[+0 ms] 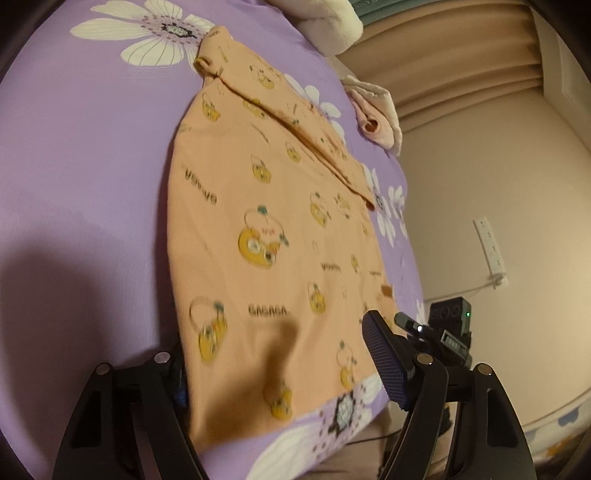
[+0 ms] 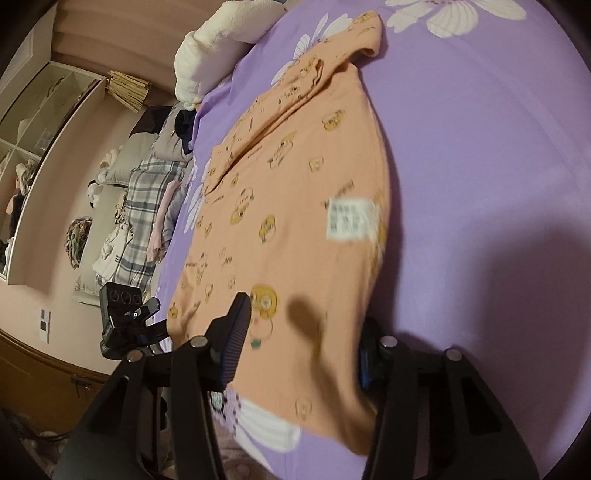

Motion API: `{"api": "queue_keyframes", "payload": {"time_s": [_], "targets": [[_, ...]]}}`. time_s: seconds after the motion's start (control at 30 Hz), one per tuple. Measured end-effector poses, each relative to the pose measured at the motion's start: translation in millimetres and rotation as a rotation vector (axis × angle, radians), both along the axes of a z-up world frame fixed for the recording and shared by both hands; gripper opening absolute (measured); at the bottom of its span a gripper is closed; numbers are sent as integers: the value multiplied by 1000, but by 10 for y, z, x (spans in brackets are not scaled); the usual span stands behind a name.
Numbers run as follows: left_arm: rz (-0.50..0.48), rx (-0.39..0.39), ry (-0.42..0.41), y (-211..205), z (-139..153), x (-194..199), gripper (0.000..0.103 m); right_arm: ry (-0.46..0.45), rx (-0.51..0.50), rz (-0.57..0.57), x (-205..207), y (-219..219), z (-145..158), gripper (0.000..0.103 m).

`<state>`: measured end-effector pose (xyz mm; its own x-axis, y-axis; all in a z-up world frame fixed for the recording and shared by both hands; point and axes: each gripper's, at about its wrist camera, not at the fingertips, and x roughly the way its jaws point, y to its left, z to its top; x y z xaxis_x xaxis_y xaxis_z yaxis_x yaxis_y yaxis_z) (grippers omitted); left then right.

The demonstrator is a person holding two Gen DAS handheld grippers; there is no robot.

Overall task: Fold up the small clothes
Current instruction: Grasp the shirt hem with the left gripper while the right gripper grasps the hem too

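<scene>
Shirt [image 1: 266,229] flat on bedsheet [image 1: 92,147]; pillow [image 1: 328,18] behind; sleeve folded across.

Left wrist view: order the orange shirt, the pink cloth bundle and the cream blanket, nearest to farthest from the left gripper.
1. Orange shirt: its hem lies between the open fingers of the left gripper.
2. Pink cloth bundle: farther up, at the bed's right edge.
3. Cream blanket: farthest, at the top.
</scene>
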<state>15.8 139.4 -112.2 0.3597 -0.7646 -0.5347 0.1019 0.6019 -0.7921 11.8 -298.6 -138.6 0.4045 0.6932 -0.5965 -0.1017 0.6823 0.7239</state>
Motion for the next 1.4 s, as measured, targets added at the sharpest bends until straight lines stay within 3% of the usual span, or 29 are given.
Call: {"api": "queue_keyframes", "payload": {"time_s": [0.17,0.3,0.4,0.47,0.5,0.6,0.87,1.13,1.4], "targets": [[17,-20,19,3,-38,16,70,-3,-3,12,-90,-1,-8,47],[55,-33,57,17,-132,133,31,3,17,-8,-21,14,-49,42],[90,-61,121,79,-271,185,6,-1,3,-17,51,50,-70,27],[113,-108,151,133,-326,187,5,-1,-13,-20,93,64,-91,10],[123,-120,153,157,-317,176,4,0,-20,-23,104,65,-100,7],[114,-140,89,176,-166,125,2,-15,-6,-24,101,43,-75,6],[102,-208,-153,155,453,124,0,-207,147,-29,2,-21,367,5],[104,-217,-235,125,664,195,0,-326,171,-38,1,34,711,4],[104,-170,-345,144,952,19,0,-414,193,-33,-120,48,908,3]]}}
